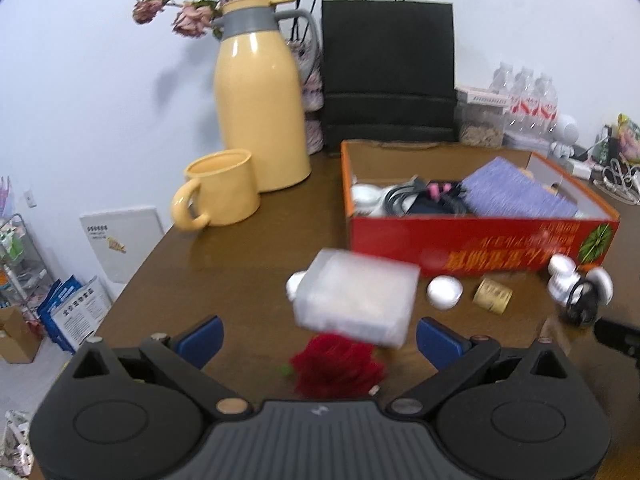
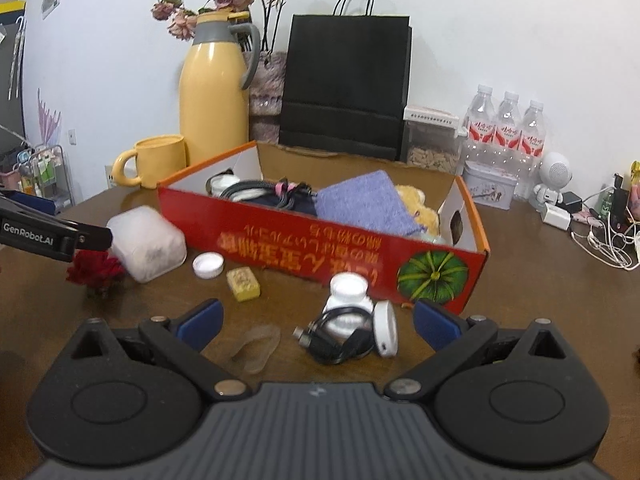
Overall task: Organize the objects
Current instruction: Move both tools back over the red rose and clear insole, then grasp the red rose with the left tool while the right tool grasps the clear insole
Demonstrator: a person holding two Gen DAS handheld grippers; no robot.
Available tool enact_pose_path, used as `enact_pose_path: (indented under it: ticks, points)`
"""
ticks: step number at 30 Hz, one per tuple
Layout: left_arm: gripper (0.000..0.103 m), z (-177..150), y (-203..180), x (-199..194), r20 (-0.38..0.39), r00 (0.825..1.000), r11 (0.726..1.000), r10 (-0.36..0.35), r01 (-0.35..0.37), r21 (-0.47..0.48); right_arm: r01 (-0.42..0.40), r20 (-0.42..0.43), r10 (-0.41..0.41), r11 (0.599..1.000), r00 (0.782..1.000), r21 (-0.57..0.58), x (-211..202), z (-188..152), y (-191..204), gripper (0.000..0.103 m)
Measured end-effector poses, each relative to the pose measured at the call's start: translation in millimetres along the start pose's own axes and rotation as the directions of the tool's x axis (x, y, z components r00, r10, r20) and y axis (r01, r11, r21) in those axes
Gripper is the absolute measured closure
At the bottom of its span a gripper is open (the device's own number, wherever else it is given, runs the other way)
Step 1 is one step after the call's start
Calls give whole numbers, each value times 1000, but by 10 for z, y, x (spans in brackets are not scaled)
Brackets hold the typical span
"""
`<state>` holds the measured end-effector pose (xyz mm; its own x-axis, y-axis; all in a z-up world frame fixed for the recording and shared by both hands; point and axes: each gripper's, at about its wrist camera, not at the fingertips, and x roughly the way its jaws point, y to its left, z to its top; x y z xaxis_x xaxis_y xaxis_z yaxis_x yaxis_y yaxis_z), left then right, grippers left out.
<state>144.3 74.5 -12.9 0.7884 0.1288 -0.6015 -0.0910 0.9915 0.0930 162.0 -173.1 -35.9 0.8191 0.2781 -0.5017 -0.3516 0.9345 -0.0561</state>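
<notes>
through my left camera, my left claw [image 1: 319, 332] is spread wide with nothing between its blue pads. a blurred clear box [image 1: 354, 297] shows just ahead of it, above a red flower [image 1: 336, 366]; whether it touches the table [image 1: 240, 264] i cannot tell. beyond stands the red carton [image 1: 476, 242] holding cables and a purple cloth [image 1: 516, 194]. a white cap [image 1: 444, 291] and a small tan box [image 1: 493, 298] lie near its front wall.

through my right camera, my right claw [image 2: 317, 322] is also wide open and empty. just before it lie a white bottle [image 2: 347, 300], a black cable [image 2: 340, 340] and a white disc [image 2: 386, 329], bunched together near the carton's front corner.
</notes>
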Motion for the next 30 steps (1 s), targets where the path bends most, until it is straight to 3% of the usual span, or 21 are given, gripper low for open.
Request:
enact_pose_path:
  ticks: [8,22,28,30]
  points:
    - [0,-201,197,-8,-47,999,1000,-2,2,-4,-6,-44,6,1000,999,-14,19,-118,155,0]
    - [0,-209,231,134,-76,996,999,-54,54,-1,-23,-98,20,999,995,-24,174,-140,356,0]
    - [0,-195,205,271,-100,993,998,-69,70,0,-49,-127,52,999,991,24,288,-140,342,28]
    - [0,-190,203,307,-105,992,997,-73,74,-2,-52,-135,56,998,989,34,324,-136,341,32]
